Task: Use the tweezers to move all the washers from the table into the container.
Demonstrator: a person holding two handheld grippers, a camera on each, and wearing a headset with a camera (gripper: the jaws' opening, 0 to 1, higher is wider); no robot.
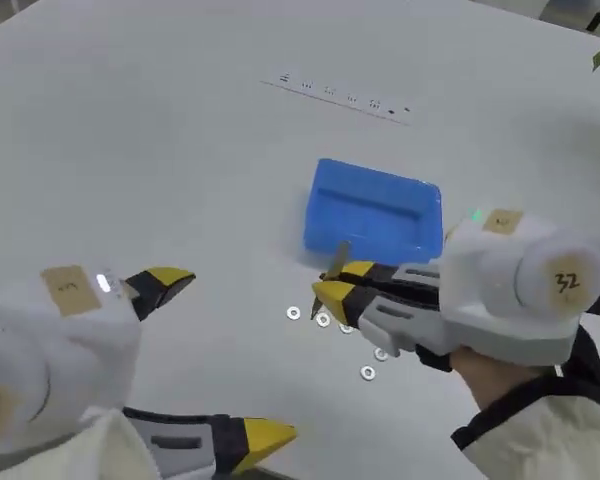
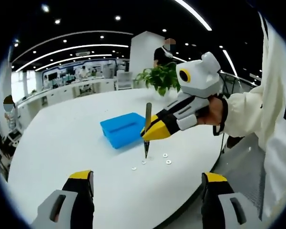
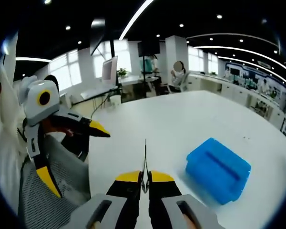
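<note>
Between the yellow-tipped jaws of the right gripper (image 1: 332, 283) sat the tweezers (image 2: 147, 128), gripped around their upper half so that the shaft stood nearly upright and the points aimed down at the table (image 1: 160, 150). In the right gripper view the two jaws were pressed together on the thin metal with no gap on either side. That squeeze looked to me like what kept the tool's tips closed, or nearly so, though I could not tell whether anything was caught in them.

Just below and ahead of those jaws lay the washers (image 1: 323, 320), a loose scatter of small rings flat on the white top. A few were close under the tweezer points and a couple sat further back towards the person's hand (image 1: 488, 375). Beyond the jaw tips, close behind the scatter, stood the blue container (image 1: 373, 212), near enough that each carry would be short. Whether any washer was already in it I could not tell. With so many on the table, I judged the job to be early on, and picking up a washer to be the step in hand.

The left gripper (image 1: 218, 358) hovered well off to the side, jaws wide apart and holding nothing, with the washers and container far ahead of its open tips. It seemed parked there to keep out of the way. Thin flat rings on a smooth top looked fiddly to nip and likely to slide.
</note>
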